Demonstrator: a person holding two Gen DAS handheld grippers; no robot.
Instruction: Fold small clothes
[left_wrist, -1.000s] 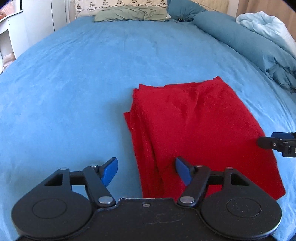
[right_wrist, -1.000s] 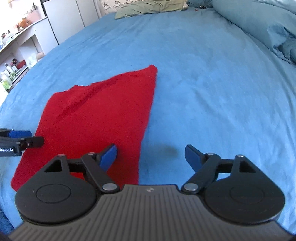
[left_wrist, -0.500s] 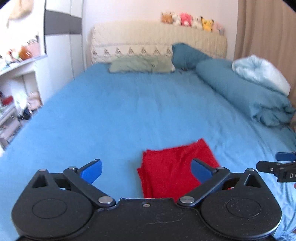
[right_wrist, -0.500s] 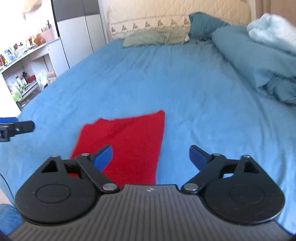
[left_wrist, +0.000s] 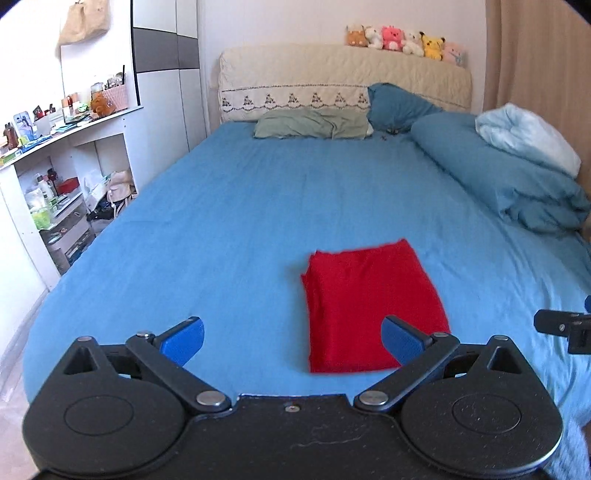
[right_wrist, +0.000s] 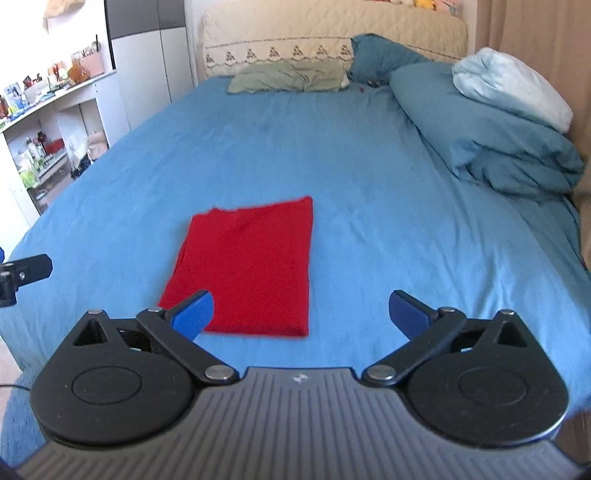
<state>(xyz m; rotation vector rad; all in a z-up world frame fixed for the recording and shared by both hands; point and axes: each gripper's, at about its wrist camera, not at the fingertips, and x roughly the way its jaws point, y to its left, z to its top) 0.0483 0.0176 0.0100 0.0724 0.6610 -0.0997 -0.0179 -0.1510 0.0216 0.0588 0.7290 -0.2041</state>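
A red garment (left_wrist: 371, 304) lies folded into a flat rectangle on the blue bed sheet (left_wrist: 258, 206), near the foot of the bed. It also shows in the right wrist view (right_wrist: 251, 266). My left gripper (left_wrist: 291, 338) is open and empty, held above and behind the near edge of the garment. My right gripper (right_wrist: 301, 312) is open and empty, also pulled back from the garment. The tip of the right gripper shows at the right edge of the left wrist view (left_wrist: 561, 326).
A rolled teal duvet (left_wrist: 498, 177) with a pale blue blanket (left_wrist: 528, 136) lies along the bed's right side. Pillows (left_wrist: 314, 123) sit at the headboard. White shelves (left_wrist: 55, 177) with clutter stand left of the bed.
Both grippers have pulled back and up from the garment, so it looks smaller and the whole bed shows. Both jaws have opened wider. The garment has stayed flat.
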